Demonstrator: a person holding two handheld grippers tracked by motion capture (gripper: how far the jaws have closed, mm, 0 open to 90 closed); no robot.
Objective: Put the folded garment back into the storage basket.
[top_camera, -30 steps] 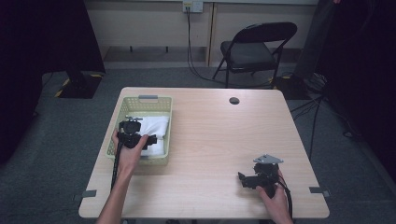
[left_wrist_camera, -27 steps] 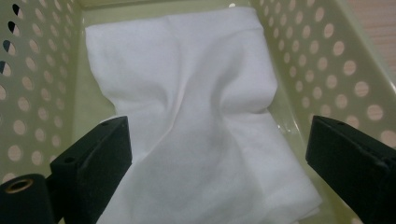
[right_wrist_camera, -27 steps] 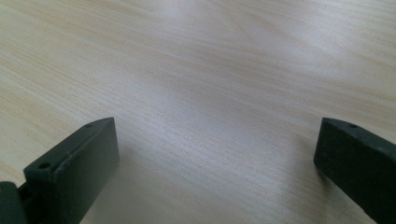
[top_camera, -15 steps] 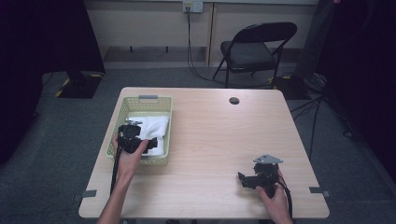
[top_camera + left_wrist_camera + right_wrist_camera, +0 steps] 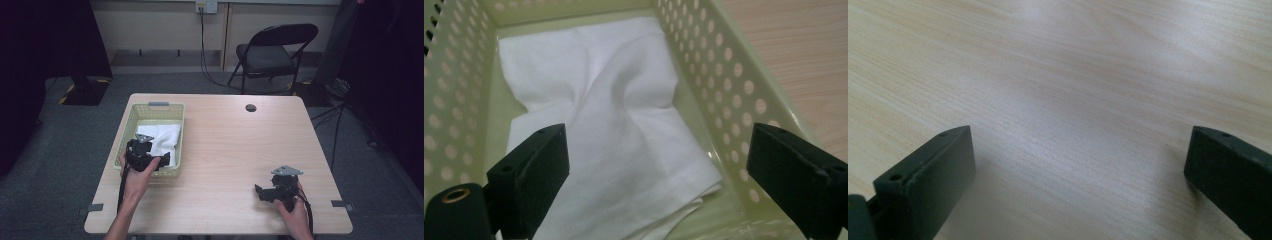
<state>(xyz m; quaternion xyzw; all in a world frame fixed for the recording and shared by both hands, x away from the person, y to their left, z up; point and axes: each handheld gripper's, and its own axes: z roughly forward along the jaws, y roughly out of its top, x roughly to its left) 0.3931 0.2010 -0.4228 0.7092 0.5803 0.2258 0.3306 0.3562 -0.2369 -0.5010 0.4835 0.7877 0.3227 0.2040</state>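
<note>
- Cloth, white and thin, lies crumpled in my pale green basket; soft folds run across its middle, and one flat corner reaches toward the basket's near wall.
- It covers most of the basket floor, with a strip of bare green floor along one side wall.
- The basket's walls are pierced with rows of round holes; it sits on the left part of the wooden surface, near the far-left corner, with a grey handle tab on its far rim.
- My left gripper hangs over the near end of the basket, its jaws spread wide above the cloth and touching nothing.
- My right gripper rests low near the front right of the surface, well apart from the basket; its jaws are wide apart with bare wood grain between them.
- A black folding chair stands on the carpet beyond the surface.
</note>
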